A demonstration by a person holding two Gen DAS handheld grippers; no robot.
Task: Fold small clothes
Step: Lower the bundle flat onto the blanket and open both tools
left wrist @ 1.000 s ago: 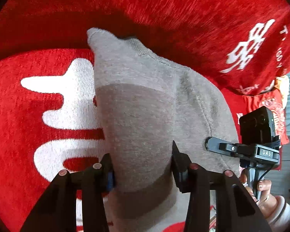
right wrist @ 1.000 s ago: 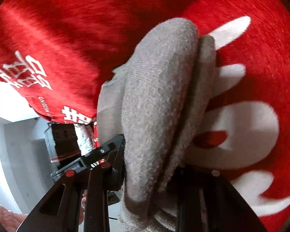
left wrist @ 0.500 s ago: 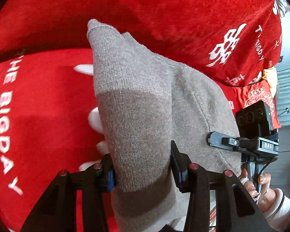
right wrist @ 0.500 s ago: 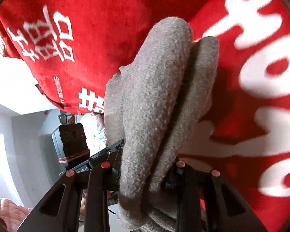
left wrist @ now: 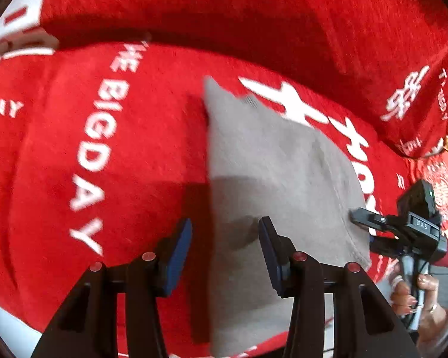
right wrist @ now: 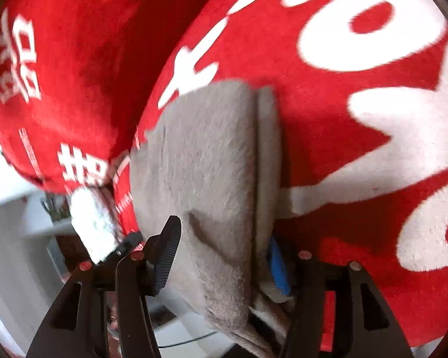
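A folded grey garment [left wrist: 271, 161] lies on a red blanket [left wrist: 110, 149] with white lettering. The left gripper [left wrist: 225, 244] has its jaws partly open, with only the garment's edge between them, unpinched. The right gripper [right wrist: 224, 247] has its jaws closed on the garment's thick folded end.

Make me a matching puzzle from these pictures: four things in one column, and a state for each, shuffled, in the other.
Things:
1. grey fleecy garment
2. red plush blanket
3. right gripper
4. person's hand

States:
A. wrapped round a black handle
B. folded into layers
C. clamped on cloth
D. printed with white lettering

Pairs: 1-B, 2-D, 3-C, 4-A.
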